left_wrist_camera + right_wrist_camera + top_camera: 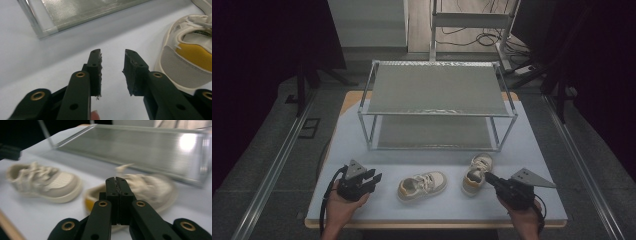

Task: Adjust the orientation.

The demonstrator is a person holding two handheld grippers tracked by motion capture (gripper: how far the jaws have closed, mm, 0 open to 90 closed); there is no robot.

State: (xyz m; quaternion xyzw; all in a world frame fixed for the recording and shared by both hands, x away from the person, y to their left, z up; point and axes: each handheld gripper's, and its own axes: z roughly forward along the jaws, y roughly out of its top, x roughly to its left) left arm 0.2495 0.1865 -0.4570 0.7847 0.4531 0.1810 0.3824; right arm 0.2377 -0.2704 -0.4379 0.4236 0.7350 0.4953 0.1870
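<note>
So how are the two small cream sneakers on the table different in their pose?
The left cream sneaker lies crosswise, toe pointing right, apart from both grippers. The right cream sneaker points toward the metal shoe rack, heel near the shut right gripper. Both stand upright on the table, outside the rack.

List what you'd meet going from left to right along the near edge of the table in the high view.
Left tool → the shoe lying crosswise → the shoe pointing away toward the rack → right tool, its tip right at that shoe's heel.
</note>
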